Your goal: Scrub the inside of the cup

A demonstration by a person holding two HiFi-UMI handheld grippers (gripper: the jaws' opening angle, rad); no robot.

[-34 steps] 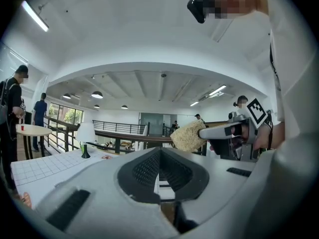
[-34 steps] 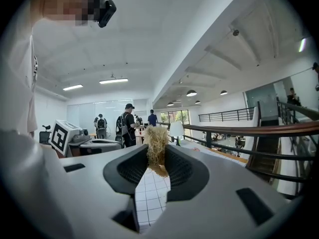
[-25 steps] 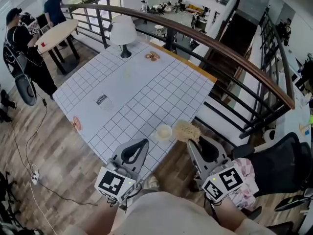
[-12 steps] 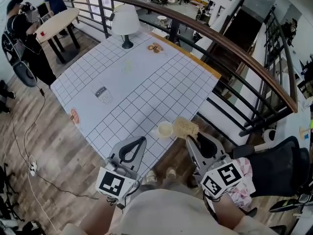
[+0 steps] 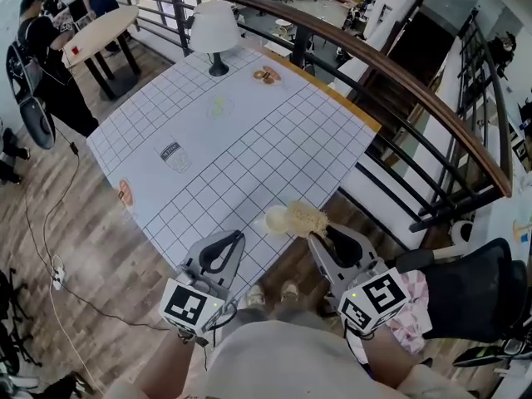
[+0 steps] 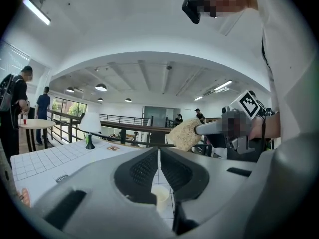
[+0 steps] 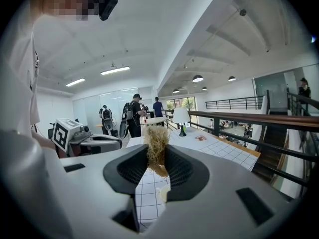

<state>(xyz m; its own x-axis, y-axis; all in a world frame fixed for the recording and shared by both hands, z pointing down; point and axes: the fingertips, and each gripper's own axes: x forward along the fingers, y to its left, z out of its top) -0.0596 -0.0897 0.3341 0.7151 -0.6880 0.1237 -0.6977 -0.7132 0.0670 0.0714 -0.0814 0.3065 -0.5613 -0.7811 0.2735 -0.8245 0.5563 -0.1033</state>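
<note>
A small cream cup (image 5: 273, 221) stands near the front edge of the gridded white table (image 5: 249, 152). My right gripper (image 5: 317, 234) is shut on a tan fibrous scrubber (image 5: 306, 217), which hangs just right of the cup and overlaps its rim in the head view. In the right gripper view the scrubber (image 7: 157, 151) is pinched between the pads, with the cup (image 7: 162, 194) below. My left gripper (image 5: 238, 236) is shut with nothing in it, near the table edge left of the cup. In the left gripper view the cup (image 6: 159, 197) shows under the closed jaws.
A white lamp (image 5: 213, 32) stands at the table's far corner, with snacks (image 5: 267, 75) beside it. A printed glass (image 5: 170, 154) sits mid-table. A dark railing (image 5: 399, 73) runs along the right. People stand by a round table (image 5: 91, 32). An office chair (image 5: 474, 289) is at the right.
My right gripper has carried the scrubber leftward, from apart from the cup to right against its rim. The left gripper stays shut in about the same place.
</note>
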